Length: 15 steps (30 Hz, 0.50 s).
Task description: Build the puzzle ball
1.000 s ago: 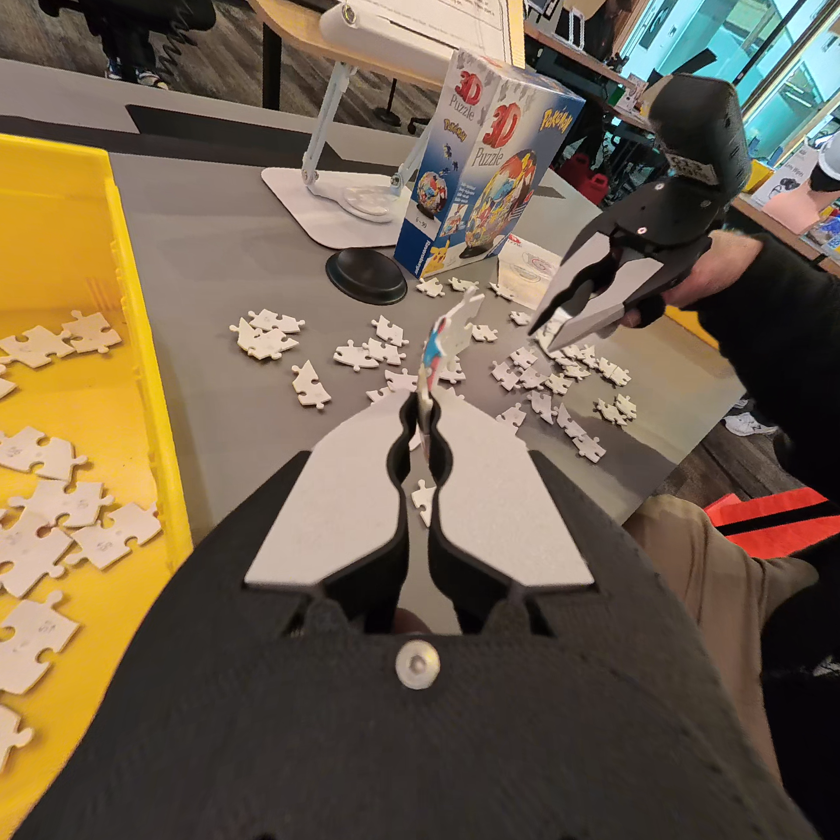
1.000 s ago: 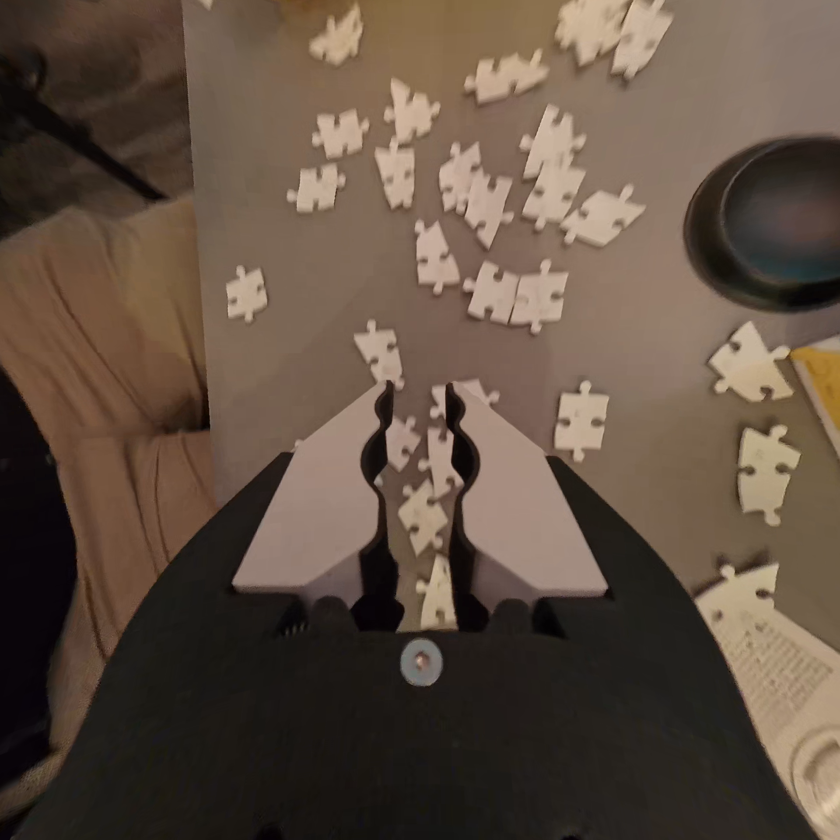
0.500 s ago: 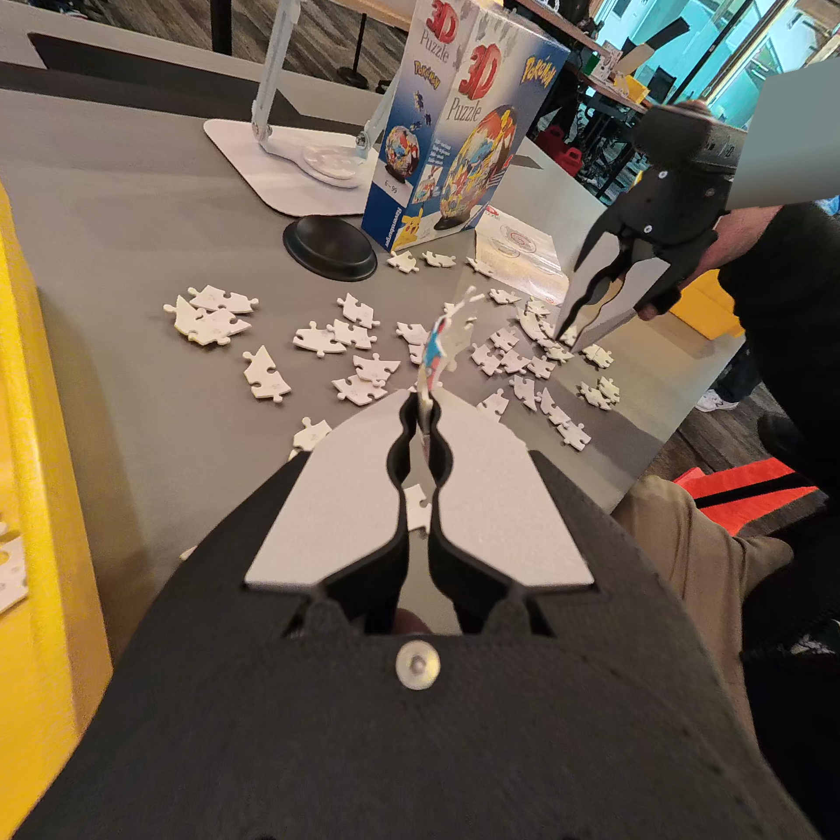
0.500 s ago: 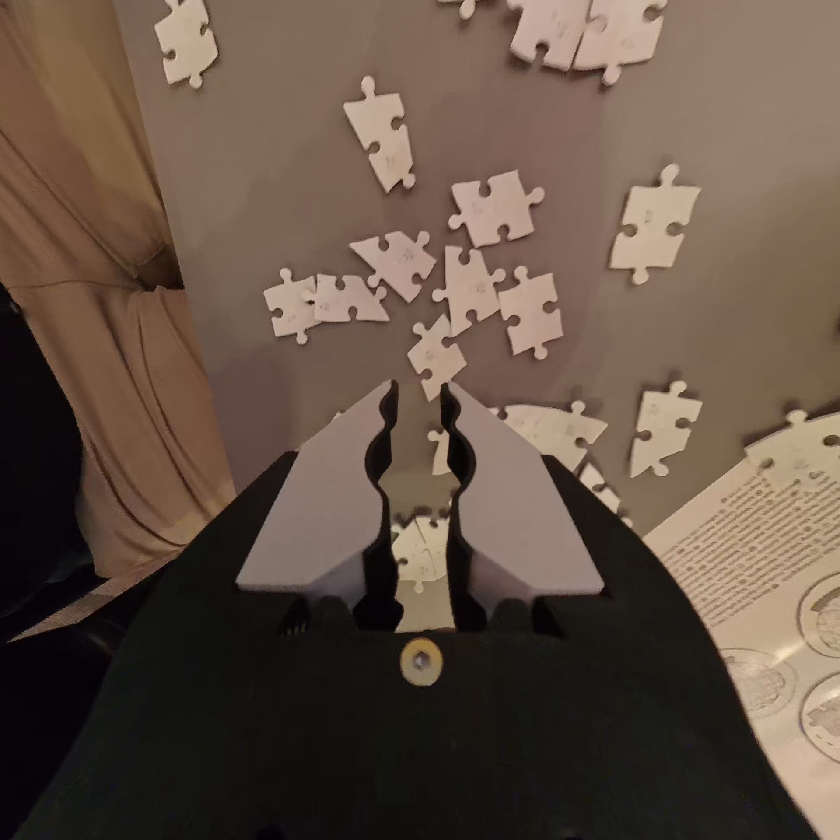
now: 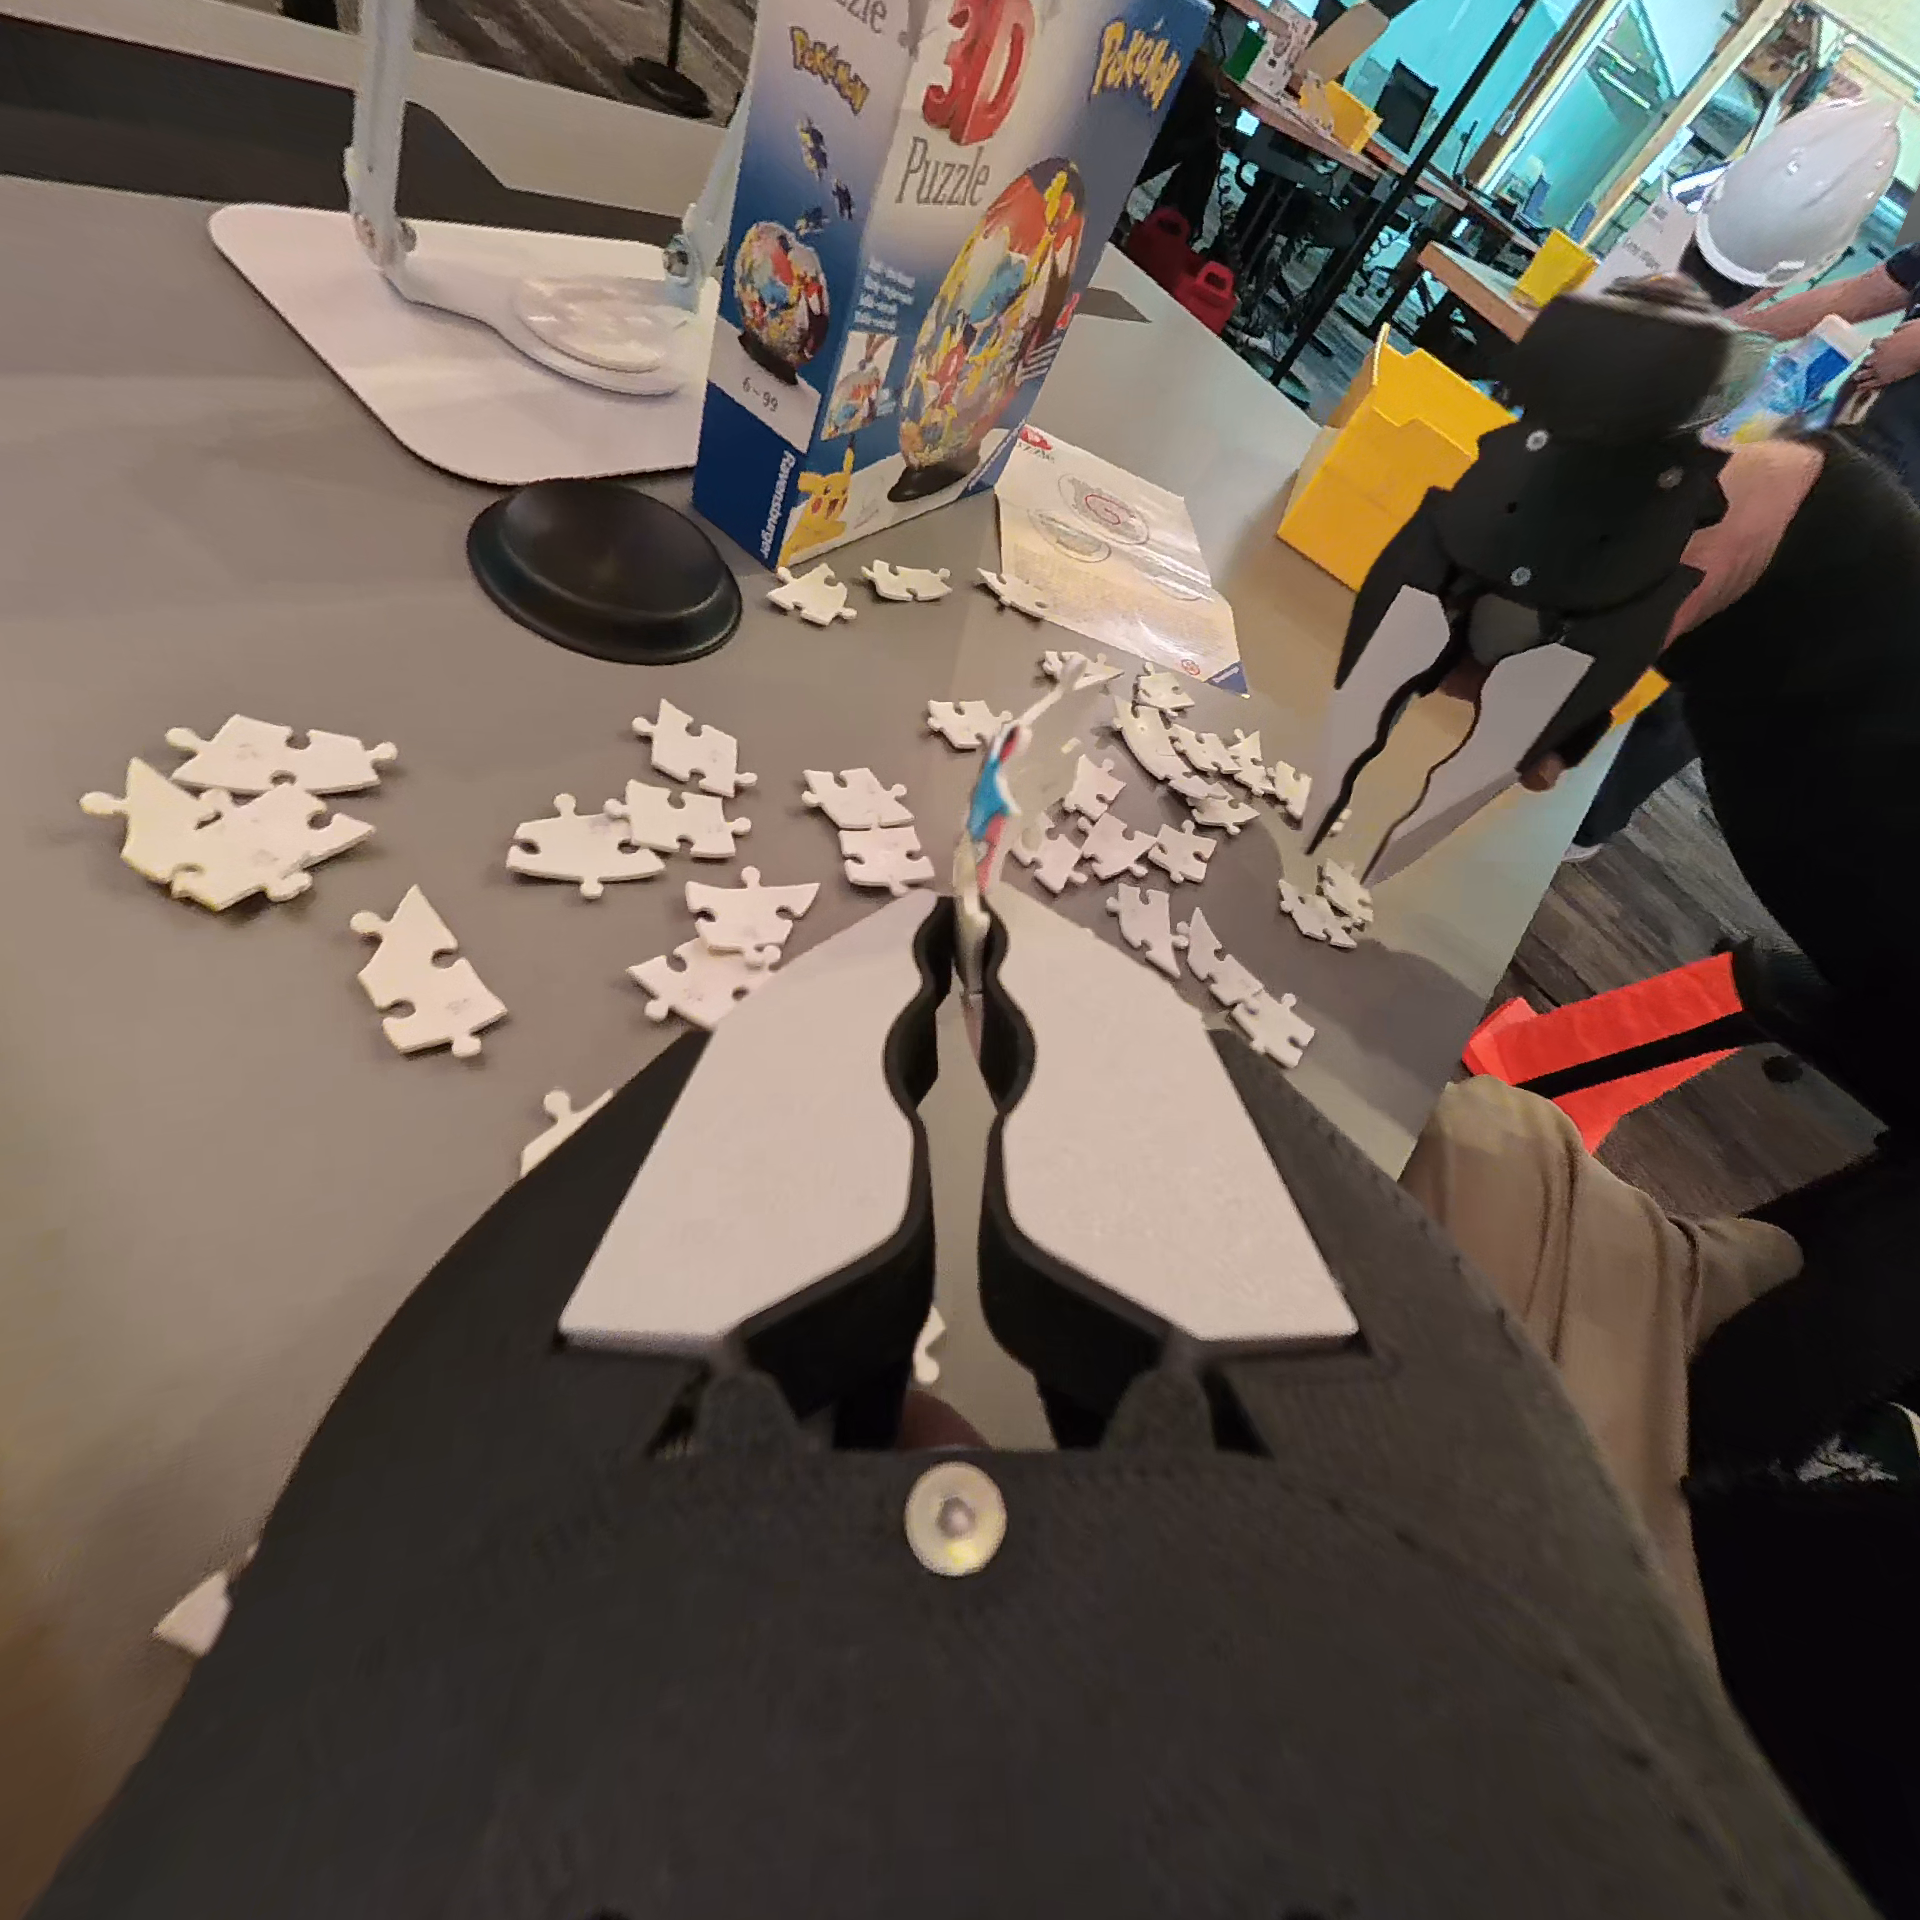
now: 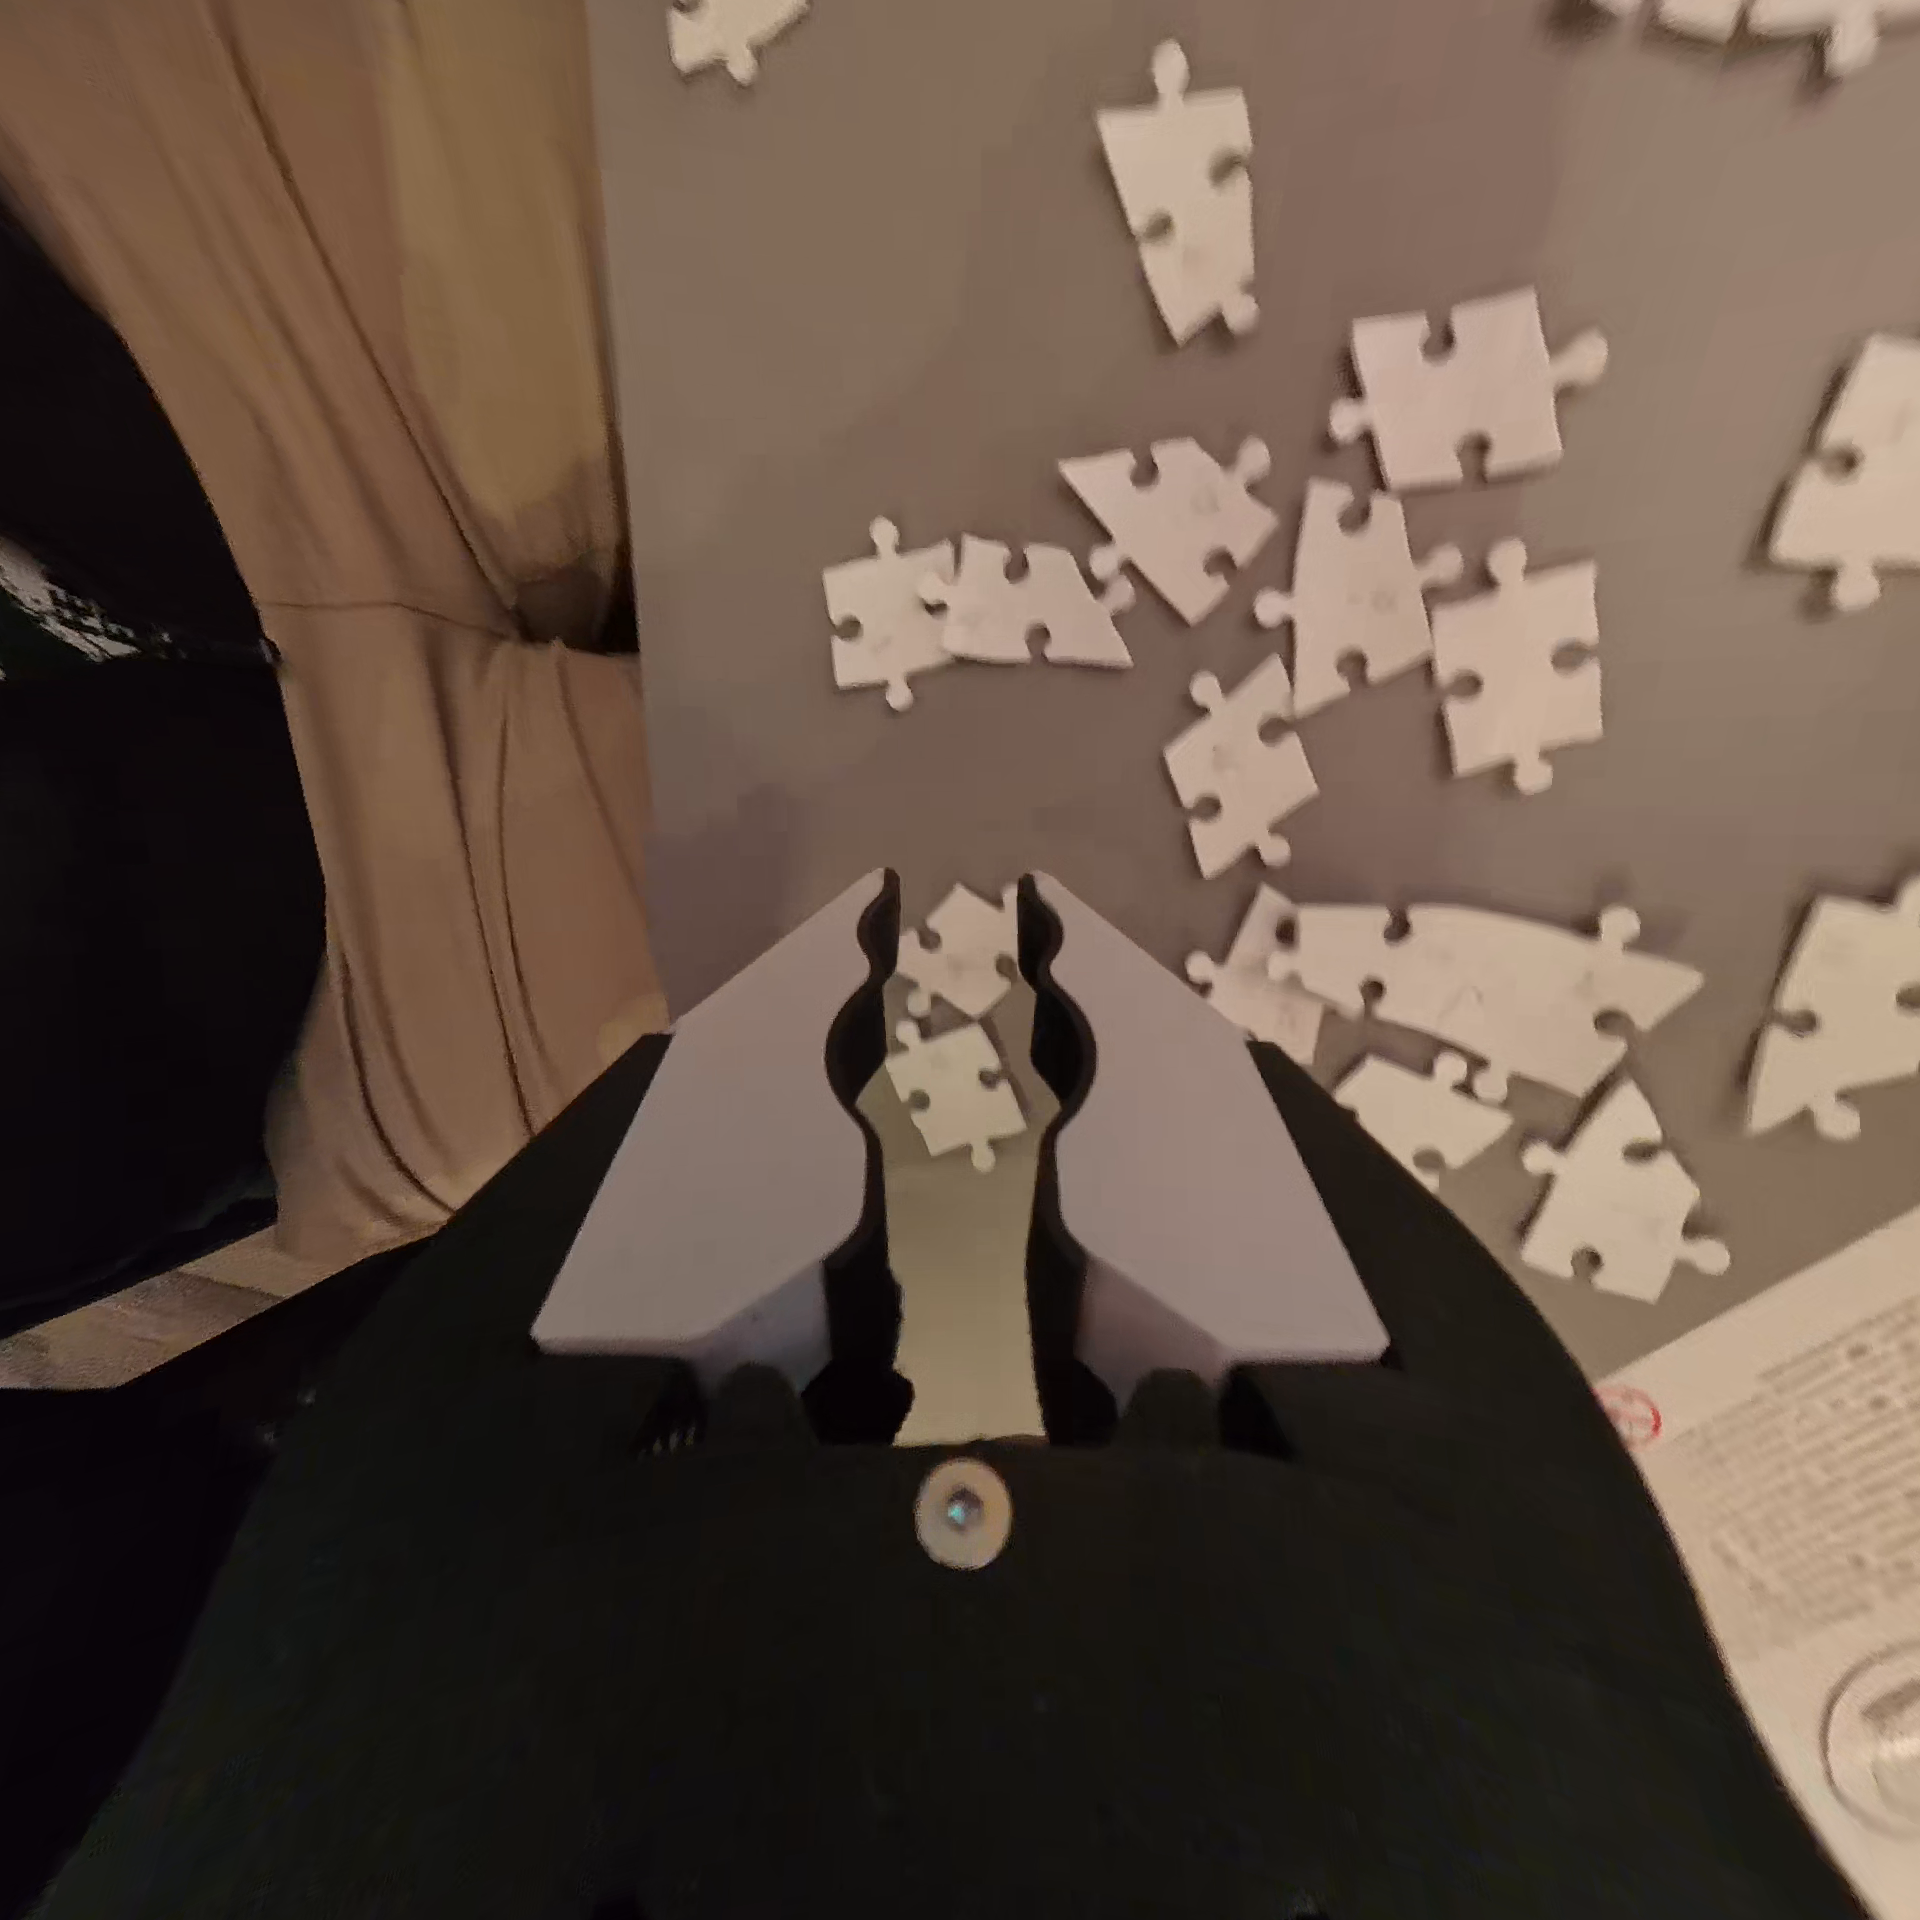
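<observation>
- Currently clamped: left gripper (image 5: 964, 914), grey-faced fingers pinched on a strip of joined puzzle pieces (image 5: 995, 798) with a printed blue, red and white side, held edge-on above the flat grey table (image 5: 260, 582).
- Parted by a narrow gap, empty: right gripper (image 6: 956, 883), pointing down at the table's near edge, fingertips just above two white face-down puzzle pieces (image 6: 961, 1023) lying between them.
- Seen in the left wrist view: same right gripper (image 5: 1351, 862) tips-down beside a small cluster of pieces at the table's right corner, held by a hand in a black sleeve (image 5: 1829, 665).
- Scattered blank side up across the table centre: loose white puzzle pieces (image 5: 582, 847), some overlapping, some apart; bare grey surface between the clusters.
- Curved row of joined white pieces (image 6: 1455, 987) lying just right of the right gripper's fingers.
- Open tabletop at left and near left, free of pieces apart from a few at the gripper body's edge.
- Far side: round black plastic stand (image 5: 603, 571), touching nothing; upright blue printed cardboard puzzle box (image 5: 914, 291) just behind it; white flat-based desk stand (image 5: 436, 343) to the left.
- White printed instruction sheet (image 5: 1112, 551) flat beside the box, reaching toward the right edge; same sheet (image 6: 1787, 1507) at lower right in the right wrist view.
- Beyond the table edge: tan trouser leg (image 6: 416, 520) close against it.
</observation>
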Tool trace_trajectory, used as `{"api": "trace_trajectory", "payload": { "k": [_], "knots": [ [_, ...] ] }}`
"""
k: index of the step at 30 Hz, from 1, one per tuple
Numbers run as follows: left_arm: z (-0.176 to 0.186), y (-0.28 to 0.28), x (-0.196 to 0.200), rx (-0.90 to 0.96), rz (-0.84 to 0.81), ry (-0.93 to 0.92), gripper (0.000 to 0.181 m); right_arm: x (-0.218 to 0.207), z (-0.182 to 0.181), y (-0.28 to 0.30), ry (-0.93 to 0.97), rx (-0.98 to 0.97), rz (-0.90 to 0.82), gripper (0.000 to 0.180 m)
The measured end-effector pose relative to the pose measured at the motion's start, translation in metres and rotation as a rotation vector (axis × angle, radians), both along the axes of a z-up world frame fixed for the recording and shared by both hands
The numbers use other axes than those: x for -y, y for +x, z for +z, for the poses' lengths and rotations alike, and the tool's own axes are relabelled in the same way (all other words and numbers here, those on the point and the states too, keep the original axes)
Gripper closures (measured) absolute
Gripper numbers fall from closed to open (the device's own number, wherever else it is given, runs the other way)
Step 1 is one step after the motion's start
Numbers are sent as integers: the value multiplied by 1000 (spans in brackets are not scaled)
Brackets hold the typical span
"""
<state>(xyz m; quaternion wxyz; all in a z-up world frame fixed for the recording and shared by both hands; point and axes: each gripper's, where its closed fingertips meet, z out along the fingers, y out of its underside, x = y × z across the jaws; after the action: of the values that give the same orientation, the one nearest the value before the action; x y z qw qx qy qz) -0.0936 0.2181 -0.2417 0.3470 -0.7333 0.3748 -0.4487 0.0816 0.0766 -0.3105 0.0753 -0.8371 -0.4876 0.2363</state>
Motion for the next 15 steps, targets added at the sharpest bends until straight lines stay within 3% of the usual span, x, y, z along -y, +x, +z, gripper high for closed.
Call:
{"api": "trace_trajectory", "payload": {
  "k": [1, 8, 15],
  "knots": [
    [-1, 3, 0, -1, -6, 0, 178, 0, 1, -7, 17, -20, 18, 158],
    [-1, 10, -2, 1, -13, -2, 178, 5, -6, -49, 82, -61, 131, 155],
    [0, 7, -2, 7, -10, -3, 178, -1, -21, -57, 88, -37, 128, 150]
  ]
}}
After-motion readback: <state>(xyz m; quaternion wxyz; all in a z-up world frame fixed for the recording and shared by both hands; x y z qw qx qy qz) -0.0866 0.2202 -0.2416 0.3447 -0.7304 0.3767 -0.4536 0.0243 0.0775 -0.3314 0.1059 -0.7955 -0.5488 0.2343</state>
